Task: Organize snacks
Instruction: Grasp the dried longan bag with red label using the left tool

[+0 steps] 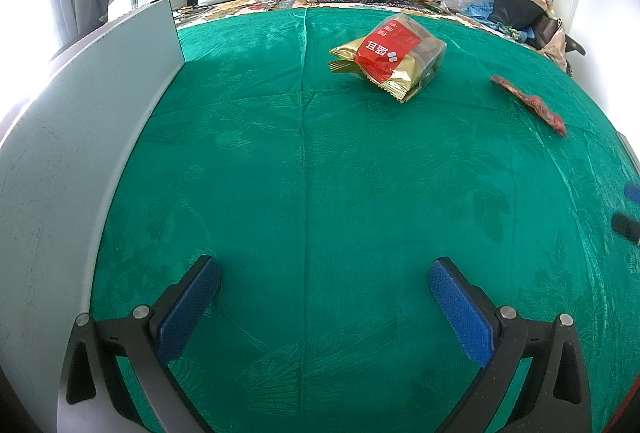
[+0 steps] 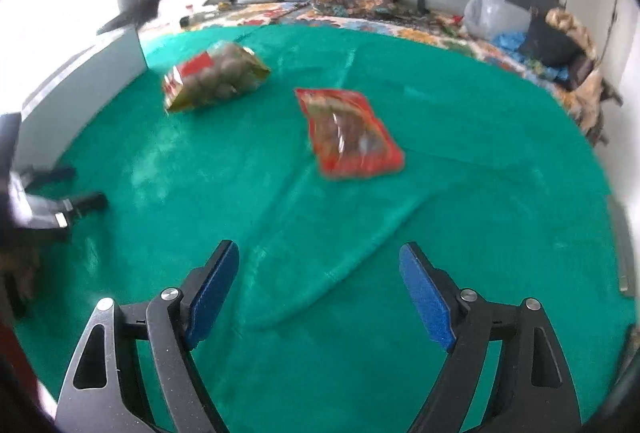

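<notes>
Leftmost in the left wrist view, a grey board stands upright along the edge of the green cloth. Next, the left gripper hovers low over bare cloth, its blue pads spread wide with nothing between them. Further right and well ahead lies the gold bag, a puffy red-and-gold pack; its long axis runs diagonally, with one crimped end toward the near left and the clear end toward the far right. Right of it, apart, the red packet lies flat, seen edge-on, slanting from far left to near right.

From the right wrist view, the board sits far left, then the gold bag, then the red packet, its long axis pointing away and slightly left. The right gripper is also wide open and holds nothing, above a fold in the cloth
</notes>
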{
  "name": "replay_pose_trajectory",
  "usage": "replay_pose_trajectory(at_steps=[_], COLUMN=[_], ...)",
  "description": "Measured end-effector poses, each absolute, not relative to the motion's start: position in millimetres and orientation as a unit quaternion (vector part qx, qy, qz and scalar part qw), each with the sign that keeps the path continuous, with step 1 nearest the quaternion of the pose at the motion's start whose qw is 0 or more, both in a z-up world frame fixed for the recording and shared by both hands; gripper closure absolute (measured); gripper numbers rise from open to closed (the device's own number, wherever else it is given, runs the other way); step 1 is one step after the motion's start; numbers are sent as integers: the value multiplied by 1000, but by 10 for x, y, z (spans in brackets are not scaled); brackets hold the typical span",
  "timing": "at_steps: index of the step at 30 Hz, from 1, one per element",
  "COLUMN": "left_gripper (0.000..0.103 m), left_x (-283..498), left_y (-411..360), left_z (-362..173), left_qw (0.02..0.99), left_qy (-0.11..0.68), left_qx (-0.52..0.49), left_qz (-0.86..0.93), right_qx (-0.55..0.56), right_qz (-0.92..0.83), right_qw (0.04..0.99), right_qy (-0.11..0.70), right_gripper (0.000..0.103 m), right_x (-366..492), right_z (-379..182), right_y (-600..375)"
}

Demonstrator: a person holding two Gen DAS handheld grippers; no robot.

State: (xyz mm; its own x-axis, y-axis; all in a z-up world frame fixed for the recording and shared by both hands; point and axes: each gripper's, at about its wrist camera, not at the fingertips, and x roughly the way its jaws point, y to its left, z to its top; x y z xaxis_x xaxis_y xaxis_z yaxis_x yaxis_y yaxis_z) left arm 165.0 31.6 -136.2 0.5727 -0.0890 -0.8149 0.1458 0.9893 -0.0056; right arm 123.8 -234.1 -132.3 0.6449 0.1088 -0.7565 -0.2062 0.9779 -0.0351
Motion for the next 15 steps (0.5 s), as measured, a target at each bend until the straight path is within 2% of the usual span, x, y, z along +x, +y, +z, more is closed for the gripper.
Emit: replay_pose_trajectory(at_steps=[4,9,15], left_gripper=[0,0,0], left_x=[1651,1655,1660], left_y=[315,317,299], left_z=[-1362,-1364,-1361], left_qw=[886,886,886], left_qy=[458,457,457], left_qx=[31,32,33], left_qz=[-66,-66,-65], right_qx=[-67,-7,1], right_qz=[40,22,16], right_qw=[903,902,902], right_qy=[423,430,432], right_gripper=[18,18,18], right_x=[1151,1082,1089], right_z=[-1456,-1467,-1468], right_y=[-2550,-2807,-2868])
